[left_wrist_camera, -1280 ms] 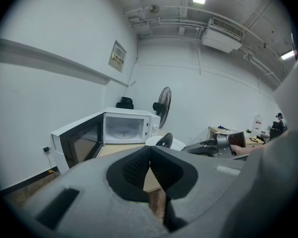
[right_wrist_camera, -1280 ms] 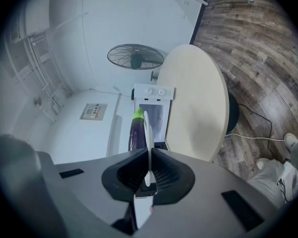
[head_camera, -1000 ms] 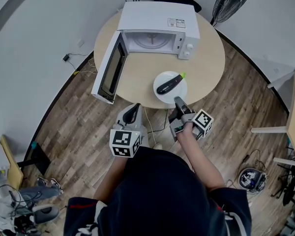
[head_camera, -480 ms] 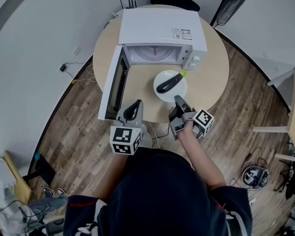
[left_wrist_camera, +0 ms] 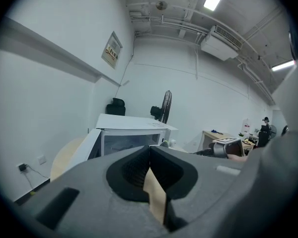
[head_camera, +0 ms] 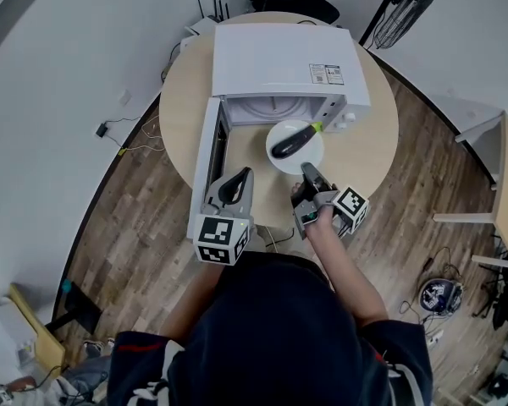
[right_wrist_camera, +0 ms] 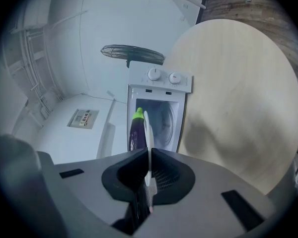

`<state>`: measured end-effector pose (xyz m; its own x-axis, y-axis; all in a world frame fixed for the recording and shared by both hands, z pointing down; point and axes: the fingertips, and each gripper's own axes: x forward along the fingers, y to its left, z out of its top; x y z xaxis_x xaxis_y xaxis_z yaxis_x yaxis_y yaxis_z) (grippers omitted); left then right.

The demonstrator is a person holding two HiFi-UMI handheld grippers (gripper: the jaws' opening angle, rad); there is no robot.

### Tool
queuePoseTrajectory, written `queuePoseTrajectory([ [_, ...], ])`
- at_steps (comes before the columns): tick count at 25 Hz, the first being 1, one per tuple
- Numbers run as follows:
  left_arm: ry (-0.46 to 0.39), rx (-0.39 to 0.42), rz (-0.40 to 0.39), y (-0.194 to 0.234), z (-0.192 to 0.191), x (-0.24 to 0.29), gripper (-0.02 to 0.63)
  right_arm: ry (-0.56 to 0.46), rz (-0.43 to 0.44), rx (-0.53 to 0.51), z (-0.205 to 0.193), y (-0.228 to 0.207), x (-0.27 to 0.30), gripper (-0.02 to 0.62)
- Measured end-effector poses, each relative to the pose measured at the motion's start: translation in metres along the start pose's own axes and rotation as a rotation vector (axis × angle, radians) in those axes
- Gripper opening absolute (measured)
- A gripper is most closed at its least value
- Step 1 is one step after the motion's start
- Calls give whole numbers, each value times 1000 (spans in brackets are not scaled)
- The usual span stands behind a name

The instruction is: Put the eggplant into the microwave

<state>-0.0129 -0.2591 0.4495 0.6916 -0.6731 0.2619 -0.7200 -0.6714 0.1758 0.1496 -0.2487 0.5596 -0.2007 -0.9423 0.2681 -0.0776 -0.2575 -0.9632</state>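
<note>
Eggplant on white plate, dead ahead of my right claw, which is clenched on the plate's near rim. Long axis slants, green stem toward microwave mouth just beyond; door open leftward. Left claw closed, empty, by near edge of table. Cavity floor hidden. Plate lifted or resting: unclear.

No wording can be read anywhere. The white box-shaped microwave carries a small printed sticker on its top, and a framed notice hangs on the wall, both illegible.
</note>
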Motion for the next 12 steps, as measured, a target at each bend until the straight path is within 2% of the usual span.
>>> queuePoseTrajectory([
  [5, 5, 5, -44, 5, -1, 13, 17, -20, 1, 9, 1, -4, 16, 21],
  [12, 39, -3, -33, 5, -14, 28, 17, 8, -14, -23, 12, -15, 38, 21],
])
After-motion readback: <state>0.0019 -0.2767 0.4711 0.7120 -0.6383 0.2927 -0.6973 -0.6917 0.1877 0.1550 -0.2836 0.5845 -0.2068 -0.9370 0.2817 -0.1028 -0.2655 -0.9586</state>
